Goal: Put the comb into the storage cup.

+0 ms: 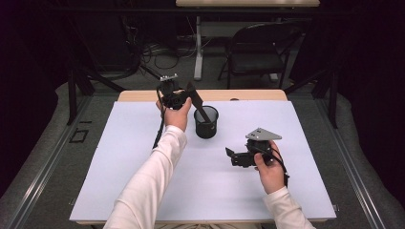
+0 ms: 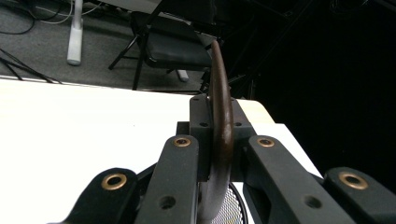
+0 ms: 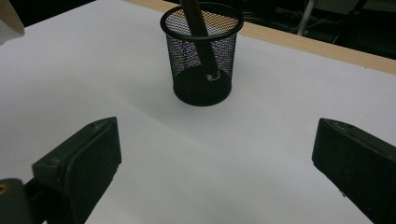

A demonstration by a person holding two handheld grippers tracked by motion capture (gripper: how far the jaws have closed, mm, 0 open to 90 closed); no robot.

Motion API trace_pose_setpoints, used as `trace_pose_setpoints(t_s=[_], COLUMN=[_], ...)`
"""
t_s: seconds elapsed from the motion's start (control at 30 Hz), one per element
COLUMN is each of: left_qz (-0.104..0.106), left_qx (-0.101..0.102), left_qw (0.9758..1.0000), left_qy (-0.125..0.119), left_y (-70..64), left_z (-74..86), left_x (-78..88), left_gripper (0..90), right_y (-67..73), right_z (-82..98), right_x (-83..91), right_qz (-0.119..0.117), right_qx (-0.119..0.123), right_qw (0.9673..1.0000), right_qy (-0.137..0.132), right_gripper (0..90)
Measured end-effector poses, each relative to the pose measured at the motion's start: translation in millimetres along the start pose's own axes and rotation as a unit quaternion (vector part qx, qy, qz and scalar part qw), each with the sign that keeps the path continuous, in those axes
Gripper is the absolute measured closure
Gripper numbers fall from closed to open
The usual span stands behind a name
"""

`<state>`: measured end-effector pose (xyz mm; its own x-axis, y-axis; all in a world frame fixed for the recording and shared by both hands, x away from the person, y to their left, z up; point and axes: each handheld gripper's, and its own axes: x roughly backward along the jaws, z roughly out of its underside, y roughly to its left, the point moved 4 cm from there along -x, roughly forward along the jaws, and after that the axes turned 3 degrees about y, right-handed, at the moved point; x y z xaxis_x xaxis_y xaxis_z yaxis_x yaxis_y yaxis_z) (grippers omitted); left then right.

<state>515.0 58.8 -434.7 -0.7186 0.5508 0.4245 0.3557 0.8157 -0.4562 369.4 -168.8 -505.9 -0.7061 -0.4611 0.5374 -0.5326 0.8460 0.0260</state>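
Observation:
A black mesh cup (image 1: 206, 123) stands upright at the back middle of the white table cover (image 1: 143, 181). A dark brown, slightly curved flat strip (image 1: 199, 106) slants down into it, its lower end on the cup's floor (image 3: 211, 74). My left gripper (image 1: 187, 95) is held above and left of the cup, shut on the strip's upper part (image 2: 220, 116). Under the jaws the cup's rim (image 2: 236, 205) shows. My right gripper (image 1: 231, 156) rests low at the right of the cup, pointing towards it. Its jaws (image 3: 215, 158) stand wide open with nothing between them, well short of the cup (image 3: 201, 56).
The wooden table edge (image 1: 248, 94) runs behind the white cover. Beyond it are a black folding chair (image 1: 258, 47), a white table leg (image 1: 198, 52) and cables on the floor. Dark frame bars stand at both sides of the table.

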Motion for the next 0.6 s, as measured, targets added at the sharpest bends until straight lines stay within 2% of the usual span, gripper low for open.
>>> trace_pose_setpoints(t_s=[0.6], left_qz=[0.001], left_qx=[0.006], left_qw=[1.0000], left_qy=[0.004], left_y=[2.7], left_z=[4.9], left_x=[-5.7], left_gripper=[85.5], right_y=[-0.7], right_z=[0.3], right_x=[0.3], right_qz=[0.000], right_qx=[0.000], right_qw=[1.0000], right_qy=[0.000], right_gripper=[1.1])
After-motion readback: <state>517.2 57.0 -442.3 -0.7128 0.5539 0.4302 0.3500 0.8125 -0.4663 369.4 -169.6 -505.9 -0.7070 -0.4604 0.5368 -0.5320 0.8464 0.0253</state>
